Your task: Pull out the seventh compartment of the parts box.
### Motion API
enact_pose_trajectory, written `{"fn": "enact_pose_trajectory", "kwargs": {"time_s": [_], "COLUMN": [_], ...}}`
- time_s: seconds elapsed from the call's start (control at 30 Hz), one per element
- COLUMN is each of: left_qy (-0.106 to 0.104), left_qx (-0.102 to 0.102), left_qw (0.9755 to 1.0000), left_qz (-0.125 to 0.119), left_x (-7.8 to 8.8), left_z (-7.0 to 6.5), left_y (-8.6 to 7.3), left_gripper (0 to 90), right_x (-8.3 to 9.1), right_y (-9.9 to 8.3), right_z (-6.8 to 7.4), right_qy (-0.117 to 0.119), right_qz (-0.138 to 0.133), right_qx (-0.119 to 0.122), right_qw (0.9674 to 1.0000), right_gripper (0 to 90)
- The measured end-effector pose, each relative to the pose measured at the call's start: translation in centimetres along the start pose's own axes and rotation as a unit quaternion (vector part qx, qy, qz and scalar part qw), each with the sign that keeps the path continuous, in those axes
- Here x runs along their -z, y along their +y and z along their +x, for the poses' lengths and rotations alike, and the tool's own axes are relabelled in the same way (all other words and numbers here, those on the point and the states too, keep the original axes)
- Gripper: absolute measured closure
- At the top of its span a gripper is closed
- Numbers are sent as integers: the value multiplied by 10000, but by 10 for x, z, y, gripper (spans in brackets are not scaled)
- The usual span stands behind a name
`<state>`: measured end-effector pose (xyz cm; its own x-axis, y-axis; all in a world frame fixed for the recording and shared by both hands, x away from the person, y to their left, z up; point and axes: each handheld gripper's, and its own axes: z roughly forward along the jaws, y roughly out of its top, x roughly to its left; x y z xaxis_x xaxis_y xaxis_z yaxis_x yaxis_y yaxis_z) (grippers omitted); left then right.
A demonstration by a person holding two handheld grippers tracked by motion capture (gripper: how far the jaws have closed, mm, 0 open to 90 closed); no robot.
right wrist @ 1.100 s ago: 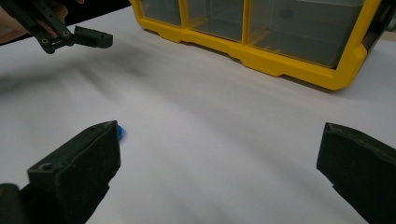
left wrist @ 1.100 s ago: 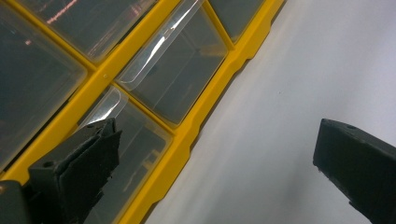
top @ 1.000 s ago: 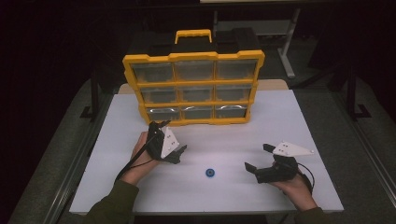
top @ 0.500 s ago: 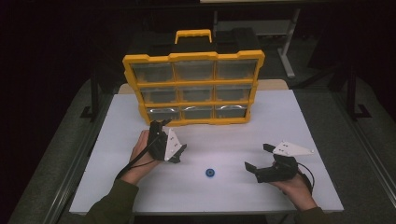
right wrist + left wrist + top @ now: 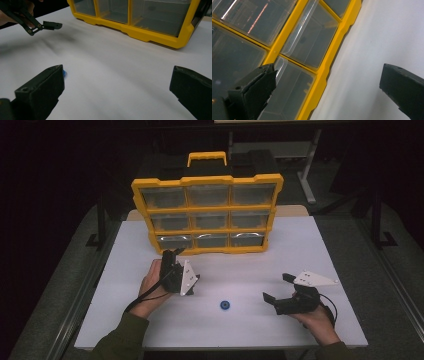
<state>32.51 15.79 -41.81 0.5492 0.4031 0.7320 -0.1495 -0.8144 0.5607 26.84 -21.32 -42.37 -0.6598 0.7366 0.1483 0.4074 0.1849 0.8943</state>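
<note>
I see yellow drawer box [image 5: 207, 215] standing upright, upper middle of worktop [image 5: 320, 245], long side left-right, drawers facing me. My left claw [image 5: 172, 257] released, near bottom-left drawer [image 5: 173, 241]. Right claw [image 5: 277, 287] released, lower right.

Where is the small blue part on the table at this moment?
In the high view, the small blue part lies on the white table, between the left tool and right tool, touching neither.

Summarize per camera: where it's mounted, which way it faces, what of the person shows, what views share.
High view: above the person's side, facing forward and down on the white table; both forearms, left gripper, right gripper.
Left gripper view: rides the left gripper, faces the yellow drawer organizer; own open jaws.
Right gripper view: rides the right gripper, faces organizer; own open jaws, the left gripper, blue disc.
Shared: organizer, table.
</note>
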Motion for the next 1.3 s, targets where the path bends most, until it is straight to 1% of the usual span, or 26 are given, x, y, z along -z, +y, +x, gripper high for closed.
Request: {"fn": "enact_pose_trajectory", "kwargs": {"time_s": [0.07,0.13,0.2,0.3,0.37,0.43,0.5,0.63,0.7,0.73,0.8,0.83,0.9,1.07,1.2,1.27,1.3], "left_qy": [57,56,100,136,172,185,221,290,336,348,397,392,451,514,607,610,639], "left_qx": [-97,-155,-250,-292,-352,-361,-411,-481,-596,-622,-696,-695,-812,-928,-1056,-1103,-1153], "left_qw": [9999,9999,9996,9995,9992,9992,9989,9984,9977,9975,9968,9968,9957,9943,9925,9920,9912], "left_qz": [0,11,37,7,33,37,41,-6,20,27,15,2,27,43,46,70,85], "left_x": [1,0,0,-1,-2,-2,-2,-2,-2,-2,-2,-2,-1,-2,-3,-3,-3], "left_z": [-1,-2,-4,-6,-7,-7,-8,-9,-9,-10,-10,-11,-11,-14,-16,-18,-18], "left_y": [1,1,2,3,3,3,4,5,5,5,6,6,7,7,8,8,8], "left_gripper": [2,2,2,3,3,3,3,3,4,5,44,46,46,49,47,44,44], "right_x": [0,0,0,-1,-1,-1,-1,-1,-1,-2,-2,-2,-2,-2,-1,-2,-2], "right_y": [0,0,0,0,0,0,0,0,0,0,0,0,0,0,0,0,0], "right_z": [0,1,1,0,0,0,0,0,0,0,0,0,0,0,0,0,0], "right_qy": [-8,2,4,-7,1,-4,4,-8,0,4,-4,-7,-8,-10,-11,-10,-7], "right_qz": [9,28,23,24,37,38,47,35,36,37,46,38,17,18,22,8,13], "right_qx": [-2,14,48,37,36,47,45,39,42,53,44,38,29,25,43,53,51], "right_qw": [10000,10000,10000,10000,10000,10000,10000,10000,10000,10000,10000,10000,10000,10000,10000,10000,10000], "right_gripper": [0,0,0,0,0,0,0,0,0,0,0,0,0,0,0,0,0]}}
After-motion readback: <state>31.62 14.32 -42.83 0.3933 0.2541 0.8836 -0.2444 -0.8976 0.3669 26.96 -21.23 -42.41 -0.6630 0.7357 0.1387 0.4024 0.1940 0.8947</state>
